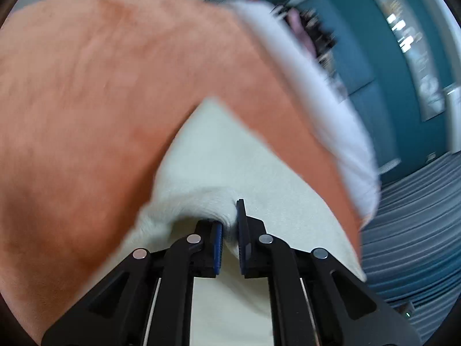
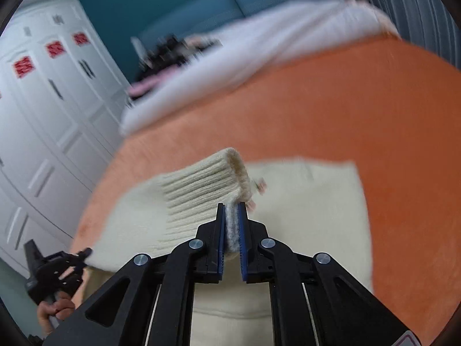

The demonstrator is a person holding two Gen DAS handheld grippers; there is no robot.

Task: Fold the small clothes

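A small cream knit garment (image 2: 302,201) lies on an orange blanket (image 2: 331,109). My right gripper (image 2: 232,216) is shut on its ribbed cuff (image 2: 207,184), which stands lifted above the rest of the cloth. My left gripper (image 1: 230,222) is shut on a bunched edge of the same cream garment (image 1: 230,155); the cloth puckers between its blue pads. The left gripper also shows in the right wrist view (image 2: 83,252) at the garment's left corner, held by a hand.
The orange blanket (image 1: 100,86) covers a bed with white bedding (image 2: 230,57) at its far side. White wardrobe doors (image 2: 43,115) stand to the left. A teal wall (image 1: 374,43) and a grey striped surface (image 1: 417,216) lie beyond the bed.
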